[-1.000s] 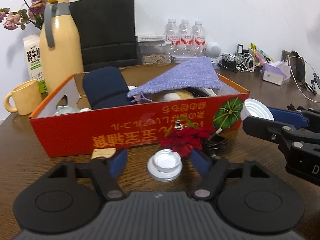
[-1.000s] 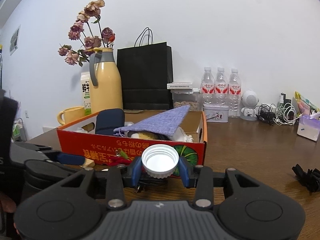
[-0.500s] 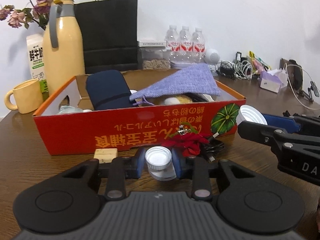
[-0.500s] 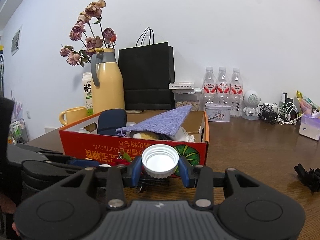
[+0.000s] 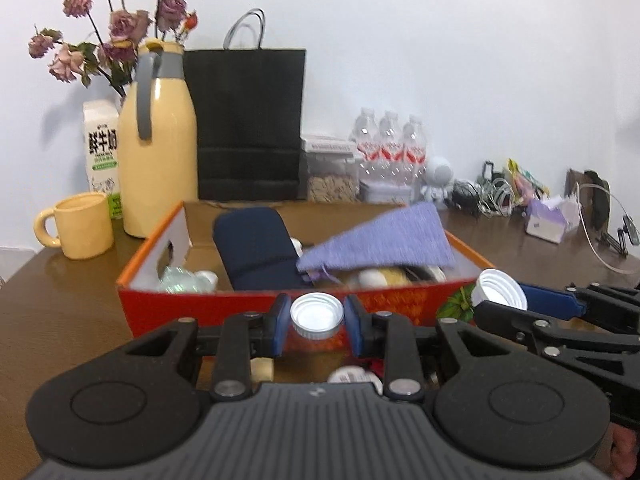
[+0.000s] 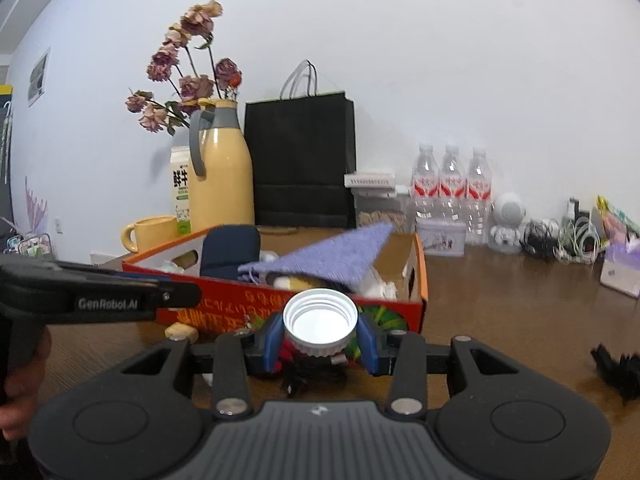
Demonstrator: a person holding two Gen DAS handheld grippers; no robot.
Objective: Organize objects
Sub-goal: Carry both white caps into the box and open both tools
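Left wrist view shows the left tool pinching a small white bottle cap, lifted off the counter in front of the red cardboard box. Its jaws have just closed on it. The right tool clamps a wider white cap just before the same box.

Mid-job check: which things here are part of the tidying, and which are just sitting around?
In play: small white cap in left gripper; larger white ribbed cap in right gripper; red cardboard box.

Idle: cream jug, yellow mug, black paper bag, water bottles.
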